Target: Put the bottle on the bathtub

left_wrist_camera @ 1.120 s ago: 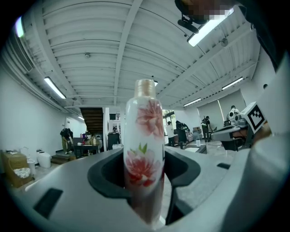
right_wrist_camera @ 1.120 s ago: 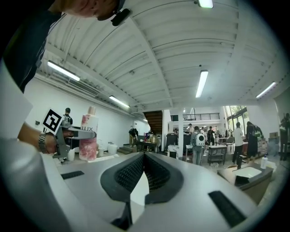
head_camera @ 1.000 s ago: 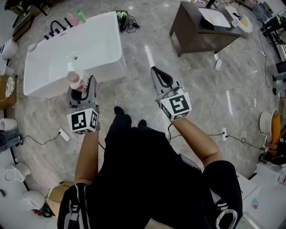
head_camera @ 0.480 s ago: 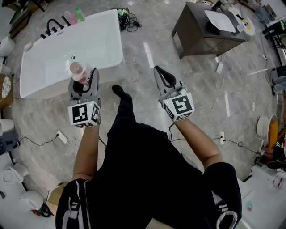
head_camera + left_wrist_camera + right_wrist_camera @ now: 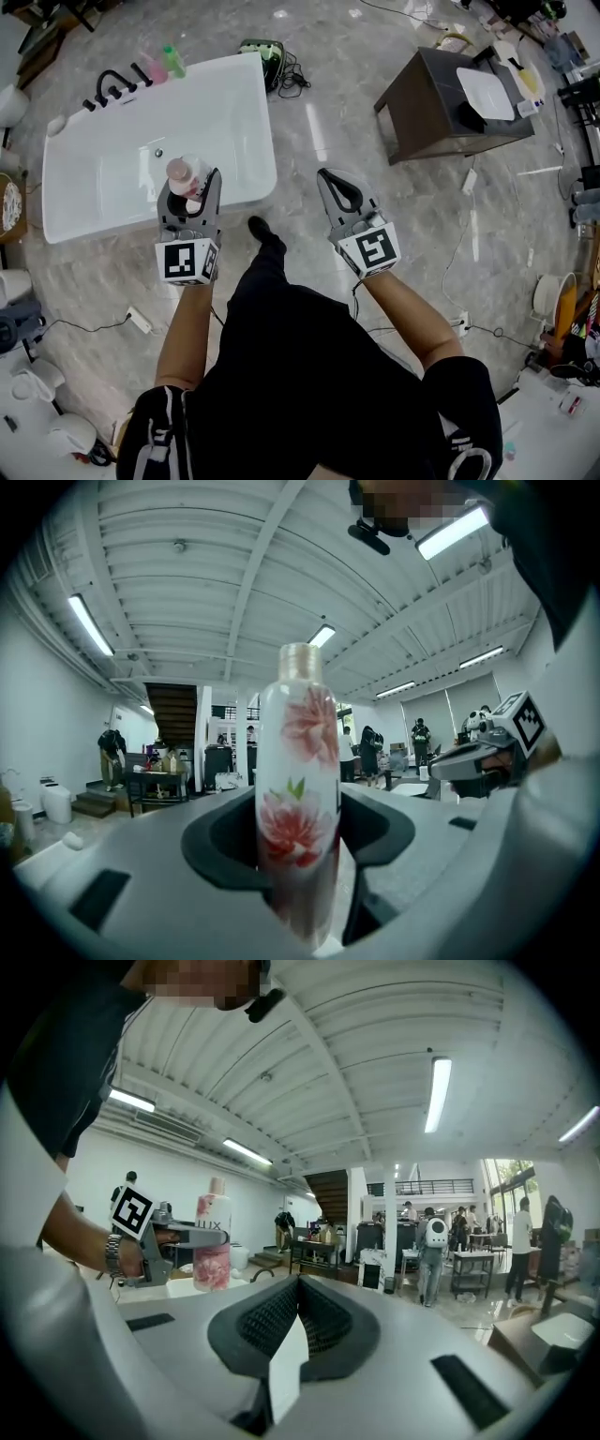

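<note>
The right gripper (image 5: 339, 185) is held over the marble floor (image 5: 319, 112), its jaws closed together on nothing. The left gripper (image 5: 190, 190) is clamped around a white bottle (image 5: 185, 174) printed with pink flowers, which is held upright above the near edge of the white bathtub (image 5: 225, 112). For a good placement, the bottle should probably be lowered level onto a flat stretch of rim before the jaws are released.
</note>
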Available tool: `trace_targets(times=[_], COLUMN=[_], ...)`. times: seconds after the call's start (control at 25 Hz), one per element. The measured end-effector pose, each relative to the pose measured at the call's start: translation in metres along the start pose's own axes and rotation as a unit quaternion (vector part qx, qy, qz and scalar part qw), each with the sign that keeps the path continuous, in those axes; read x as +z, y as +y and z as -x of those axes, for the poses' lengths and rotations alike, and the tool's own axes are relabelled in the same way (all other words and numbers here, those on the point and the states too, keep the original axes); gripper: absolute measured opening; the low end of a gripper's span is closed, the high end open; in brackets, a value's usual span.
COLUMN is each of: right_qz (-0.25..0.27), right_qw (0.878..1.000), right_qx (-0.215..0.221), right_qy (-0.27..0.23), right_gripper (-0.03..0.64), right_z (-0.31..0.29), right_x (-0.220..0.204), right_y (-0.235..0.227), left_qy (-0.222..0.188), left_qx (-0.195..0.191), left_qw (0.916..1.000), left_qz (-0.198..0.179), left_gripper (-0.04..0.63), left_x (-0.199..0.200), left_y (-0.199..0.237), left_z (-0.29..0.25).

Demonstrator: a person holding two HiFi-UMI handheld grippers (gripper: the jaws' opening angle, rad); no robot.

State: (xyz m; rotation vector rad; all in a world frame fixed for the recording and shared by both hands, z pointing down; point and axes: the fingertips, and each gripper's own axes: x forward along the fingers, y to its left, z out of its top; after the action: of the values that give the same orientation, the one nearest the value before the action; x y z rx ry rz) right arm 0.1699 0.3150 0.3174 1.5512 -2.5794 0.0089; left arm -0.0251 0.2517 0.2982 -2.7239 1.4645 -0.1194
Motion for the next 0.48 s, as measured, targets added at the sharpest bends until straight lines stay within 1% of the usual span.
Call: trace_targets(times=[0.08, 0.24, 0.4, 0.48], right_qz=[-0.006, 0.002, 0.007, 0.02], right_qw=[1.0, 1.0, 1.0, 0.999], right_qx=[0.007, 0.014, 0.029, 0.037], right_qy=[0.016, -0.002, 0.003, -0.009], right_gripper=[0.012, 0.012, 0.012, 0.012], right_z=[-0.041, -0.113, -0.171, -0.195], right_x=[0.003, 0.009, 0.017, 0.027], right_y=[-0.01, -0.028, -0.039, -0.047], left_qy=[-0.005, -0.018, -0.032, -0.043], left_qx=[-0.008, -0.019, -0.015, -0.007], left_qw=[1.0, 0.9996, 0.9992, 0.9989], left_qz=[-0.001, -0.012, -0.02, -0.016], left_gripper=[0.232, 0.232, 0.232, 0.232], left_x=[0.001, 0.008, 0.017, 0.023], left_y=[0.026, 0.07, 0.114, 0.134], left_z=[-0.03, -0.077, -0.117, -0.131])
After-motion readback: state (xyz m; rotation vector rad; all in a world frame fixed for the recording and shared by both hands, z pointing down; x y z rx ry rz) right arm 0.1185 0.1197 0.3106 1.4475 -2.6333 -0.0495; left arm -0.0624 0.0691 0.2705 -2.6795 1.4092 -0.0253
